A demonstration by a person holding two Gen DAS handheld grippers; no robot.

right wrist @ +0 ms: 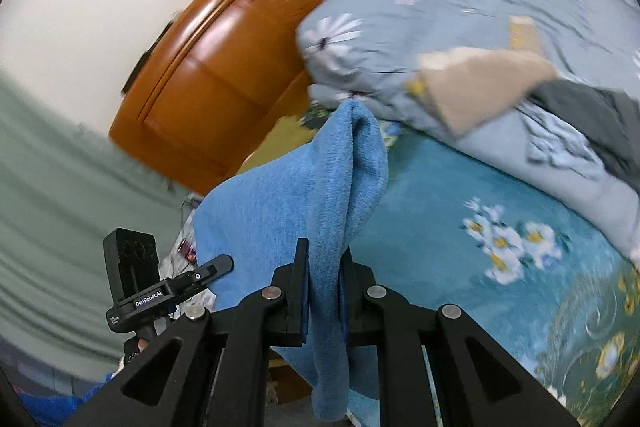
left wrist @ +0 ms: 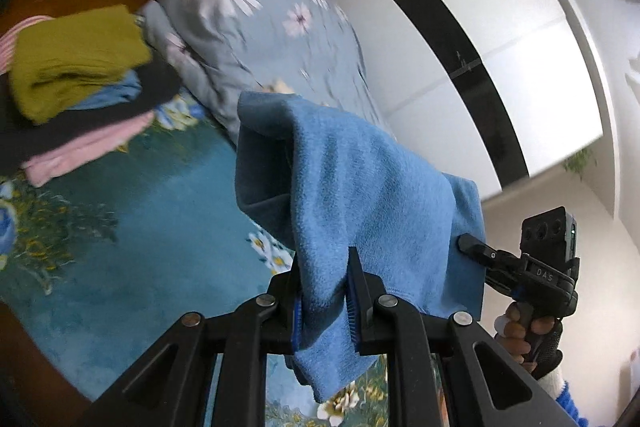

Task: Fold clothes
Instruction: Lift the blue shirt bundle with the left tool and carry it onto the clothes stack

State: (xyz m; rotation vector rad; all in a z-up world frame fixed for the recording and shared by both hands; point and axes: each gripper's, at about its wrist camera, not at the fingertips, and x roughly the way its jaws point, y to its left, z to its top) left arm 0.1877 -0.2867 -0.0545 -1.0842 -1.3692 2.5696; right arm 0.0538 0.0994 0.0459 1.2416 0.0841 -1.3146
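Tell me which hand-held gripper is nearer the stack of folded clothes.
Left, probably. The left hand-held gripper has the stack of folded clothes ahead-left; the right hand-held gripper doesn't see it.

left gripper (left wrist: 324, 291): black, blue pads, silver screws | right gripper (right wrist: 324, 291): same, "GenRobot.AI" label

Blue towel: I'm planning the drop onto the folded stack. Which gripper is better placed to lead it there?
Probably the left gripper. It's shut on the blue towel, and its view shows the folded stack on its side of the bed. The right gripper, also clamped, faces the quilt.
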